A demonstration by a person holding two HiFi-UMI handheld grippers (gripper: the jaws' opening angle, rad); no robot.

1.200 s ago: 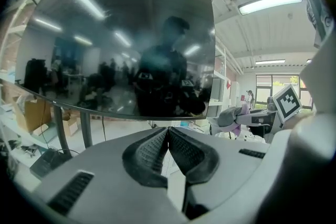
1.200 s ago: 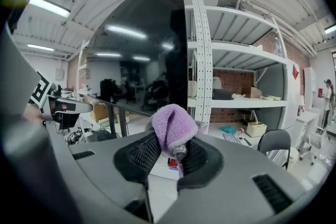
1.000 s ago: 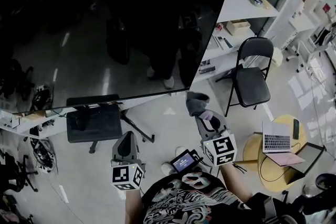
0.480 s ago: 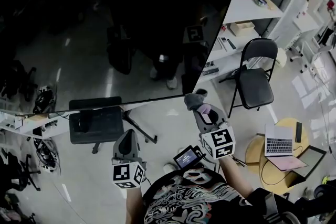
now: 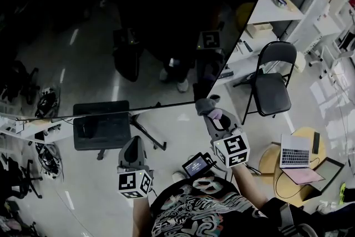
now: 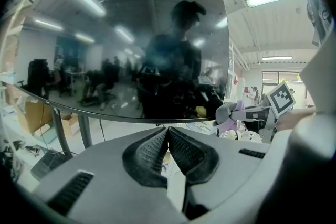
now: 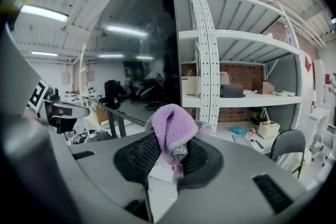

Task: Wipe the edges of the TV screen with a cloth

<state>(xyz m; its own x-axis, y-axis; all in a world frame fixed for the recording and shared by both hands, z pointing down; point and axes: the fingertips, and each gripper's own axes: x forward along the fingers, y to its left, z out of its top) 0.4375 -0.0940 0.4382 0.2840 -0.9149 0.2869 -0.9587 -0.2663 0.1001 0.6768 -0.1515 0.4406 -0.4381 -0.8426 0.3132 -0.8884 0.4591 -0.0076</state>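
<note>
Wiping step in hand, to judge by the layout. Clamped on the cloth (image 7: 174, 127) with the right gripper (image 5: 214, 119), a purple fold bulging past the tips. Held at the bottom right corner of the TV (image 5: 111, 36), at the meeting of bottom and right edges. Touching or just shy of it, cannot tell.

To do it well:
- Keep the squeeze firm against slipping.
- Press the soft fold, not the hard tips, onto the edge.
- Follow one edge at a time in a steady slide, with light, even pressure, staying off the middle of the glass.
- Turn at the corner rather than lifting off.
- Watch for wobble in the panel and ease off at any rocking.

Pose: right gripper raised and reaching far, tilted toward the corner, marker cube (image 5: 232, 151) facing the head camera, forearm (image 5: 244, 186) trailing near. Left gripper (image 5: 133, 146) nearer and to the left, pointing at the bottom edge, well apart from the TV, pads pressed together on nothing. Idle, by the look of it; free to steady the frame if needed.
</note>
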